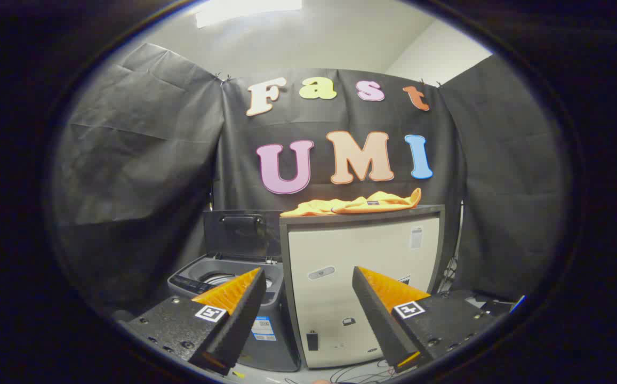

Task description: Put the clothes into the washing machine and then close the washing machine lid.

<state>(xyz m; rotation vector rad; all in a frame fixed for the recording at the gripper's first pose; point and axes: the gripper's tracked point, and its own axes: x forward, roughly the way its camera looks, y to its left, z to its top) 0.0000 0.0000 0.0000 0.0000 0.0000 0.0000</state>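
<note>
The soft orange cloth [361,204] lies flat on top of the tall white box cabinet [364,277], far beyond the tongs [308,298]. The tongs are wide apart and hold nothing. The grey washing machine [233,288] sits low beside the cabinet with its dark lid [239,232] up. The cloth looks light and floppy, so pinching a bunched fold near its edge should work best.

Staged recording booth, laundry corner mock-up.

Black cloth wall [143,160] hangs creased beyond the gripper [308,277], pale ceiling above it. Ahead of the spread fingers: small grey washing machine [233,282], lid up, beside a white cabinet [361,266] with orange clothes [356,204] on top. Loose cables [356,373] on the floor.
</note>
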